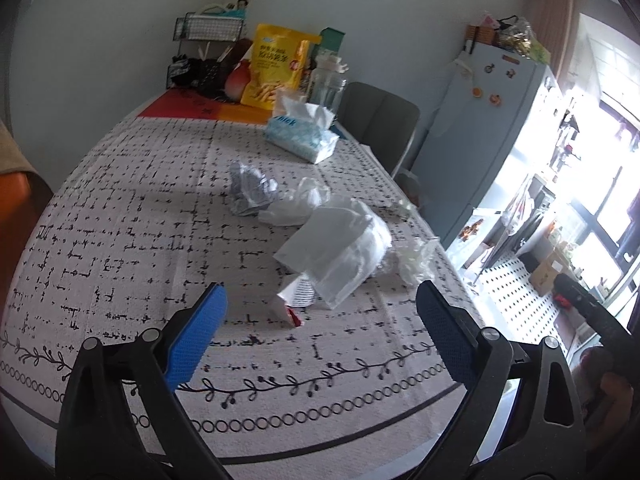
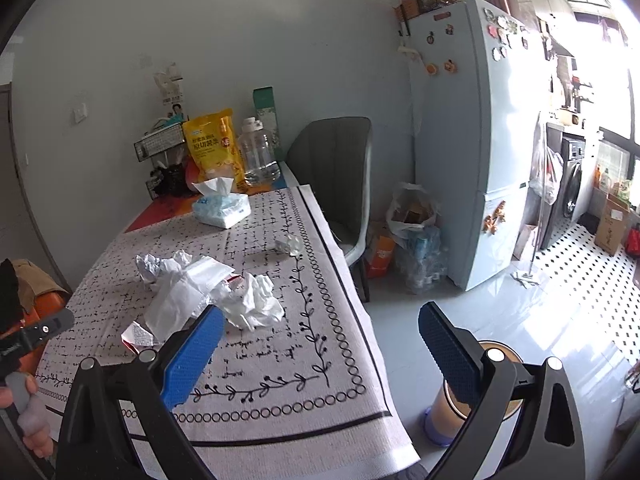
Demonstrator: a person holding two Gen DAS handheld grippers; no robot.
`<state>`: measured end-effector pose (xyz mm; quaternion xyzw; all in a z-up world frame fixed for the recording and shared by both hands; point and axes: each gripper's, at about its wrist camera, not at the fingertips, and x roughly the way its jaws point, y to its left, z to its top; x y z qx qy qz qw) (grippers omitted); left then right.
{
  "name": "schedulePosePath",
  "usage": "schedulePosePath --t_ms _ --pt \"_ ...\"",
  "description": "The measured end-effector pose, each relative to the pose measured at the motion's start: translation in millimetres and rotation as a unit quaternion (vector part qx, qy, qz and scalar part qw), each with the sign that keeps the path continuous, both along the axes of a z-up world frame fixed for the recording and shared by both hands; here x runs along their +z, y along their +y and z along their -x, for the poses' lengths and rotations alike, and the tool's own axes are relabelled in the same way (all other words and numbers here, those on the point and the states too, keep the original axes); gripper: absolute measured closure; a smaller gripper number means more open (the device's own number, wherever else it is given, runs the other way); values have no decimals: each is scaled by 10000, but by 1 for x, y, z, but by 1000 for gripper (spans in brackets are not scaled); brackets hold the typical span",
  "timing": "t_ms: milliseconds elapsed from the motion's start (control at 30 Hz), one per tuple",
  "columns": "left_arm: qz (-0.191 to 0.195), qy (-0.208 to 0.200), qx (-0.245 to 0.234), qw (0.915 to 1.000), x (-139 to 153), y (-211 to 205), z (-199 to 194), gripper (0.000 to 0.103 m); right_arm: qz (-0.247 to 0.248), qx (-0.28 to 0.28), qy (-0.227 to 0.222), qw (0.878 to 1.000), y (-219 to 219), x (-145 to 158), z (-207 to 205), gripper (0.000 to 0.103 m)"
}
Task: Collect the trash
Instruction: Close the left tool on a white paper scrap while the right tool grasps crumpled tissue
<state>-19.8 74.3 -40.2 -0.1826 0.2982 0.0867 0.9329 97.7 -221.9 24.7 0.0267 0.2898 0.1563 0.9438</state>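
A: Item one, left gripper [image 1: 320, 320]: blue textured pads on black arms, spread wide, nothing between them, held above the tablecloth [image 1: 120, 240]. Right gripper [image 2: 320, 340]?

B: Same build, equally wide apart, empty; its left finger is over the table edge, its right finger over the floor. Only this view shows the round tan bin [image 2: 460, 408] on the floor below that finger.

A: Trash, central cluster on the cloth: flat white plastic bag [image 1: 336, 252], crumpled grey-white paper ball [image 1: 250, 190] behind it, torn printed wrapper with red edge [image 1: 294, 300] nearest the pads.

B: Here the same bag [image 2: 180, 300] and wrapper [image 2: 138, 336], plus a crumpled white tissue wad [image 2: 256, 300] beside them and a small clear plastic scrap [image 2: 290, 245] apart, near the cloth's border.

A: Cloth: pale woven, black dashed grid, vine and ring border.

B: Background: soft tissue pack [image 2: 222, 208], blue and white; yellow snack pouch [image 2: 212, 144] with Chinese print, not legible; clear water bottle [image 2: 258, 156]; grey chair [image 2: 336, 168]; pale blue fridge [image 2: 460, 140] with magnets
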Motion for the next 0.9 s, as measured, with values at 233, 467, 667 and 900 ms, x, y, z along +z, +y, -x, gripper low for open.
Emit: schedulePosePath --t_ms 233,467,667,900 --pt "114 295 46 9995 -19 12 -24 21 -117 192 295 9993 7 -13 -23 7" --pt "341 730 54 9967 -51 20 -55 42 -100 350 521 9980 12 -27 -41 7" --pt "532 963 70 9939 -73 23 -70 56 -58 474 701 9964 19 -38 -55 7" --pt "656 1015 156 9925 -78 31 -73 80 -83 697 876 9937 40 -49 -76 8"
